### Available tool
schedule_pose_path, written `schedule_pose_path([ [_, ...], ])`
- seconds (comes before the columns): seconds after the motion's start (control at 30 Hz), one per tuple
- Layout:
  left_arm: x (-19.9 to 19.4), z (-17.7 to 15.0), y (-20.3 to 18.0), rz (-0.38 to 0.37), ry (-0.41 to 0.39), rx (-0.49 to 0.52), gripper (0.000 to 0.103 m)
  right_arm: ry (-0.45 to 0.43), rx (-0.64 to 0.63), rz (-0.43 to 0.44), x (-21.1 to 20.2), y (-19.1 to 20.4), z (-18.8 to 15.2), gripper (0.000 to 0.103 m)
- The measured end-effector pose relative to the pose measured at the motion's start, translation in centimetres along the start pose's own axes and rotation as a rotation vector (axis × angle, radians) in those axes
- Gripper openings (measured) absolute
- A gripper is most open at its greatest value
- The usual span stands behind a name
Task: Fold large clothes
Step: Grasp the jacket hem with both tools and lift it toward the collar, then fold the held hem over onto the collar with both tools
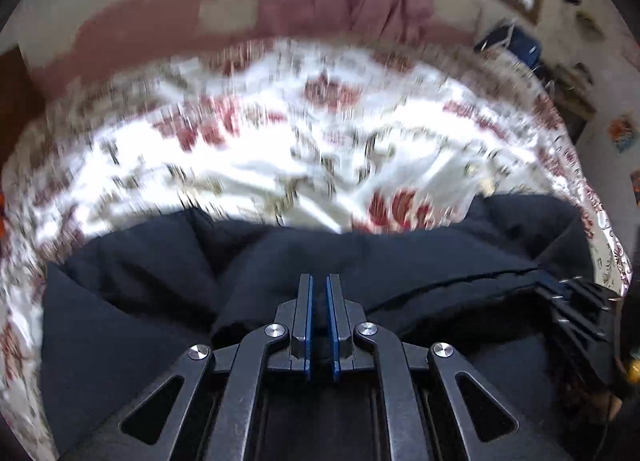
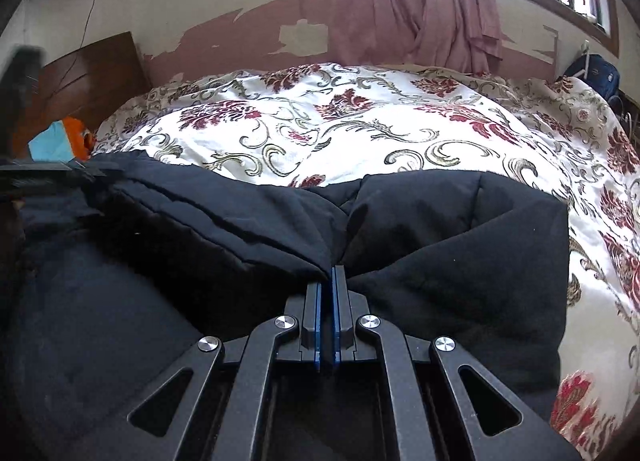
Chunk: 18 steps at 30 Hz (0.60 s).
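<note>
L claw: blue pads nearly together, only a narrow gap showing, dark fabric visible in the gap; can't tell for sure if it grips cloth or just sits over it. Black padded coat lies right under and ahead of this claw, bunched into thick folds, spreading to both sides. Beyond the coat, ahead of the claw, the floral bedspread, white w/ red and olive print, badly motion-blurred in this view. R claw is visible at the far right edge of the L view, on the coat's edge there.

R claw: pads pinched tight on a fold of the black padded coat; cloth rises to a peak right at the tips, w/ creases fanning off left and right. Coat covers the bed below and to both sides of the claw. Floral bedspread ahead, sharp here. Far ahead, pink curtain against a peeling wall. Far left of the claw: wooden headboard and an orange-and-blue item beside it.
</note>
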<state>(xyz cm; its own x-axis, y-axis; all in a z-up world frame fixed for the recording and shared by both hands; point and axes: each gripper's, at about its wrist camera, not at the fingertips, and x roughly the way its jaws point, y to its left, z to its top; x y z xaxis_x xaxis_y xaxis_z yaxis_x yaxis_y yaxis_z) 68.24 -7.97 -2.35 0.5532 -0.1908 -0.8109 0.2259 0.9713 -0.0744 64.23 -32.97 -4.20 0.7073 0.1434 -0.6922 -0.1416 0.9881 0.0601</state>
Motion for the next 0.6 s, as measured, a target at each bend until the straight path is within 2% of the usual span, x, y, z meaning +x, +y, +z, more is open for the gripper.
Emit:
schedule_pose_path([
  [0.1,1.4,-0.6,-0.2,0.003,0.025,0.034,0.007,0.029,-0.039,0.019,-1.3,0.1,1.0,0.004],
  [0.17,1.5,-1.2,0.2,-0.026,0.017,0.053,0.006,0.011,-0.063,0.049,-3.2,0.0,2.2,0.006],
  [0.27,1.6,-1.6,0.9,-0.075,0.013,0.034,0.006,-0.02,-0.029,0.108,-4.7,-0.4,4.4,0.006],
  [0.33,1.5,-1.8,1.1,-0.091,0.01,0.027,0.005,0.004,0.026,0.172,-4.0,-0.2,6.3,0.006],
  [0.43,1.5,-2.1,0.7,-0.096,0.009,0.055,0.004,0.103,0.089,0.275,-0.9,1.0,7.5,0.006],
  [0.5,1.5,-2.3,0.6,-0.101,0.014,0.086,0.004,0.24,0.122,0.323,2.2,2.1,7.1,0.006],
  [0.57,1.7,-2.4,0.8,-0.12,0.032,0.107,0.004,0.35,0.1,0.296,4.4,3.1,5.8,0.006],
  [0.6,2.0,-2.5,0.9,-0.132,0.058,0.119,0.004,0.377,0.078,0.283,5.0,3.4,5.1,0.006],
])
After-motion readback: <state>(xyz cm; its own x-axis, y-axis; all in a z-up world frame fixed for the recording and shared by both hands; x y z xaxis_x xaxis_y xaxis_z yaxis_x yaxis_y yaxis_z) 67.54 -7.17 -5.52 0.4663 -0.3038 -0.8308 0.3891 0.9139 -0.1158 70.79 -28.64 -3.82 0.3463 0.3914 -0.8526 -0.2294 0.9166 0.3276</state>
